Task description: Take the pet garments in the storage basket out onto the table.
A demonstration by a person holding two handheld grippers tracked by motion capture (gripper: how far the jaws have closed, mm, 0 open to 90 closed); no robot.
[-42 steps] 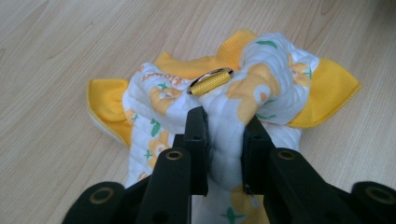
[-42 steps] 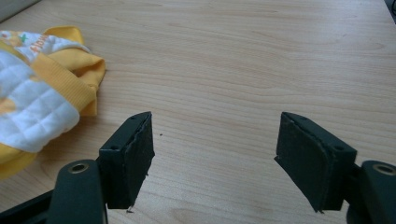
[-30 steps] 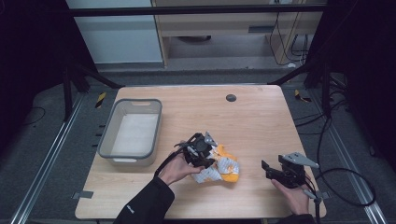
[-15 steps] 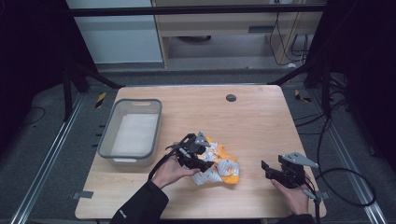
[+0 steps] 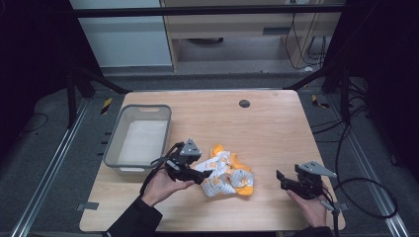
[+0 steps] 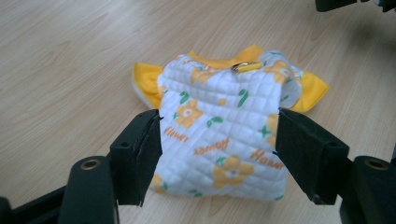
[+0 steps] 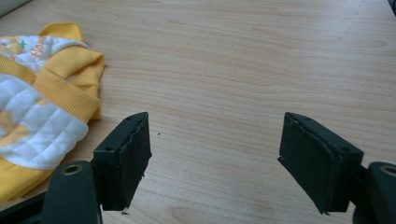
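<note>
Near the counter's point(image 5: 276, 123) front edge, the left gripper point(image 5: 197, 177) has its jaws spread wide around a crumpled quilted garment point(image 5: 227, 174), white with yellow flowers and yellow trim; in the left gripper view the cloth point(image 6: 224, 140) sits between the two pads, and whether they press it cannot be told. The right gripper point(image 5: 282, 180), near the front right corner, hangs well apart from the garment with jaws spread over bare wood; its own view point(image 7: 215, 154) shows the garment's point(image 7: 42, 98) yellow cuff off to the side. Farther back, by the left edge, stands a grey plastic bin point(image 5: 114, 143) with a pale, bare-looking bottom. A small dark round disc point(image 5: 244, 103) lies near the far edge.
</note>
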